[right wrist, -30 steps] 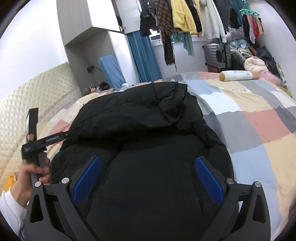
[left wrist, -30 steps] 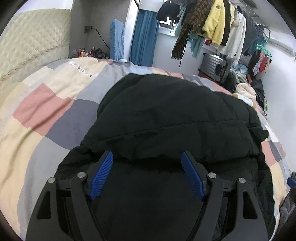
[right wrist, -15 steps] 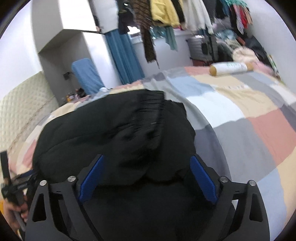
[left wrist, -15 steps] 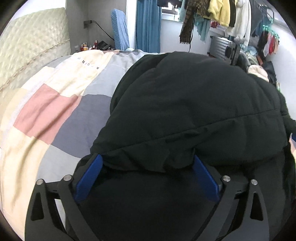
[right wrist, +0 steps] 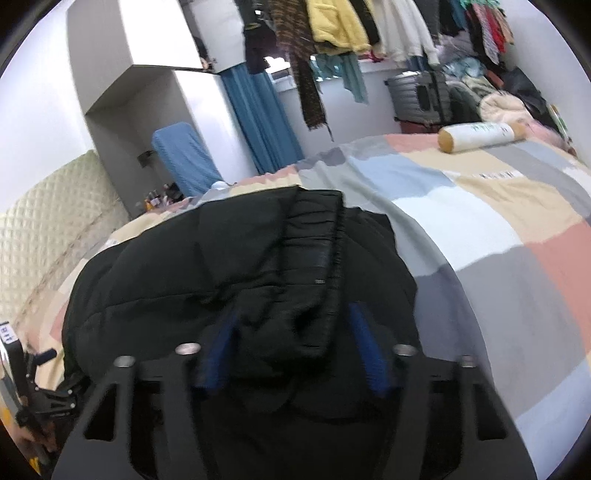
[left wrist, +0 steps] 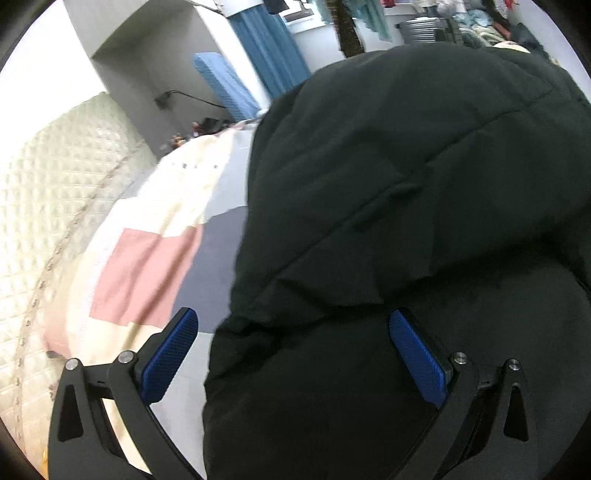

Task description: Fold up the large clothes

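Observation:
A large black padded jacket [left wrist: 388, 192] lies bunched on the patchwork bed; it also shows in the right wrist view [right wrist: 229, 266]. My left gripper [left wrist: 295, 347] is open, its blue pads wide apart, with the jacket's left edge between them. My right gripper [right wrist: 291, 339] has narrowed on a thick fold of the jacket, and the blue pads [right wrist: 365, 347] press the fabric from both sides. The left gripper's body shows at the lower left of the right wrist view [right wrist: 26, 387].
The bedspread [right wrist: 498, 229] has pastel colour blocks. A quilted headboard [left wrist: 40, 206] stands at left. A cream bolster [right wrist: 480, 134] lies at the far edge. Hanging clothes [right wrist: 340, 26], a grey suitcase [right wrist: 421, 96] and a blue curtain [right wrist: 258, 110] stand behind.
My right gripper has closed from wide open onto a jacket fold. Both grippers have pushed forward and tilted, and the jacket is bunched higher in the left wrist view.

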`<state>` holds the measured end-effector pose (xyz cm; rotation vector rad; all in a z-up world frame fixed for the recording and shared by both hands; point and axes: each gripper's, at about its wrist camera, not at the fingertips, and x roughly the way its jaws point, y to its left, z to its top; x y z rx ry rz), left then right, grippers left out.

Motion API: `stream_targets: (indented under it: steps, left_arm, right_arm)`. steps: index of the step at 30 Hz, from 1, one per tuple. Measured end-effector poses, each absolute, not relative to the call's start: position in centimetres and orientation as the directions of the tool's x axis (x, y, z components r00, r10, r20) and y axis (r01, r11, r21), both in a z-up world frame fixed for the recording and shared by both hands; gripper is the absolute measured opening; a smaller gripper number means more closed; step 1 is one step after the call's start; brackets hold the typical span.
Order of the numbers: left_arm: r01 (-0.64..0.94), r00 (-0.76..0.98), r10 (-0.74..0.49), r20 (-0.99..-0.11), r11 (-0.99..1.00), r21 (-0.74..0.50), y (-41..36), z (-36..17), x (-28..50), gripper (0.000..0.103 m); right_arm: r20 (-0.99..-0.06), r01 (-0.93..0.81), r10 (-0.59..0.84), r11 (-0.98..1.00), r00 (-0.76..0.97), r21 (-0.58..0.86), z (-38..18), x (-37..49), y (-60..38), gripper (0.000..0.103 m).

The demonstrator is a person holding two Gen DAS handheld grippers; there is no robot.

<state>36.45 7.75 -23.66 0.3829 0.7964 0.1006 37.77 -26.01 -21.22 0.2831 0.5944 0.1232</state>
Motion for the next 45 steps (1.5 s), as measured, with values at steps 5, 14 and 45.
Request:
stream_targets:
  steps: [5,14,45]
  left_arm:
    - [-0.073,0.727,0.347,-0.593,0.897,0.435,8.6,-24.0,38.1,0.103]
    - [-0.311,0.735,0.372,-0.567,0.928,0.206,15.1,-21.9,38.7,0.103]
    - [-0.339,0.696,0.257,-0.670,0.941,0.008,16.2,-22.9,38.9,0.103]
  right_arm:
    - [-0.525,-0.080,0.214,0.961,0.824,0.266,-20.0,37.6,-24.3,0.020]
    - [-0.446,-0.189,0.286,0.950,0.848,0.250,-16.2,38.5,-22.0,0.016]
    - [-0.681,-0.106,0.065,0.994,0.730,-0.019,-21.8,37.3,-23.4,0.079]
